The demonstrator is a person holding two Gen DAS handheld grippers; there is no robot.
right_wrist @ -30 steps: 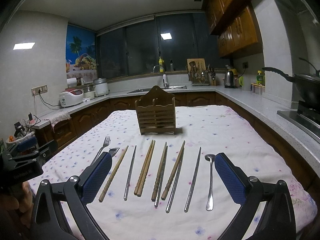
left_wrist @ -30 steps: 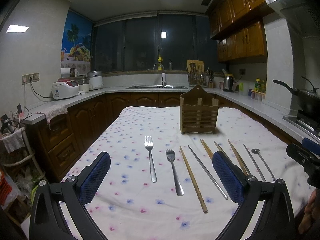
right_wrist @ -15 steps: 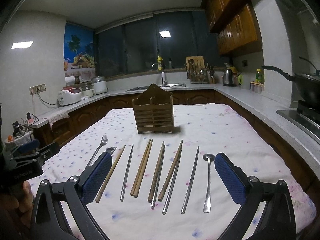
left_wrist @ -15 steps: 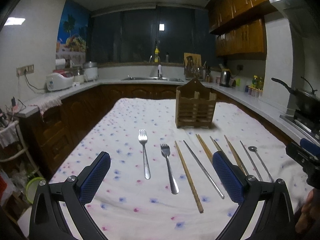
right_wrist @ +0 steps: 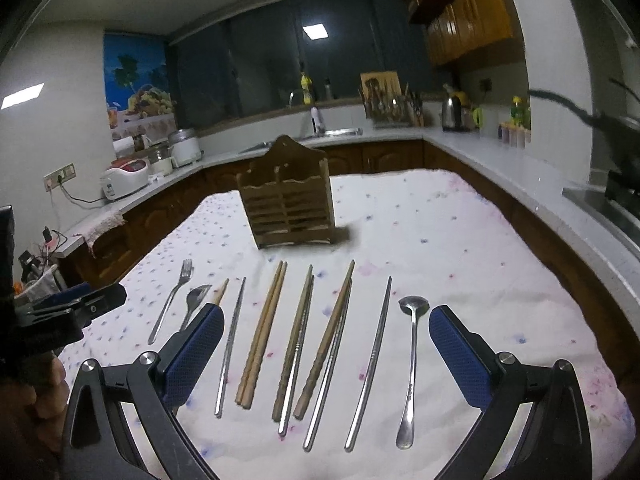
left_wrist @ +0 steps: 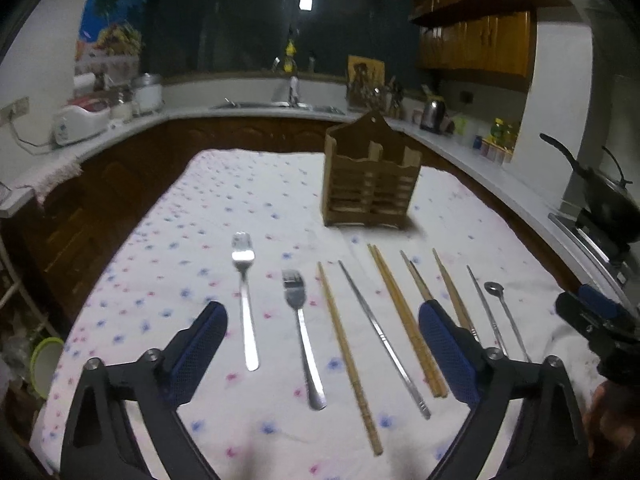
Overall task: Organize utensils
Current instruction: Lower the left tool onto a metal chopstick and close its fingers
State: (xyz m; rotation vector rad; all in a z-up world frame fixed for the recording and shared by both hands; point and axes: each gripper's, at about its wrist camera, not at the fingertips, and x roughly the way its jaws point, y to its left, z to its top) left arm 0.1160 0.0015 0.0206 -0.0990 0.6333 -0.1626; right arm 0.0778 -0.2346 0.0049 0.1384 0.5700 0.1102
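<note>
Forks point(left_wrist: 245, 300), chopsticks point(right_wrist: 262, 332) and a spoon point(right_wrist: 411, 364) lie in a row before the slatted wooden holder point(right_wrist: 286, 208) on the flowered tabletop point(right_wrist: 460, 240); only the left view shows both forks whole; both grippers' fingers stand apart, the left gripper point(left_wrist: 322, 354) having just narrowed slightly over the forks, the right gripper point(right_wrist: 326, 354) gripping nothing.

A home kitchen. Toward twelve o'clock a sink point(right_wrist: 340, 133) sits under dark windows; wooden wall cabinets point(right_wrist: 468, 8) hang at two o'clock. A rice cooker point(right_wrist: 124, 178) stands at ten o'clock.
</note>
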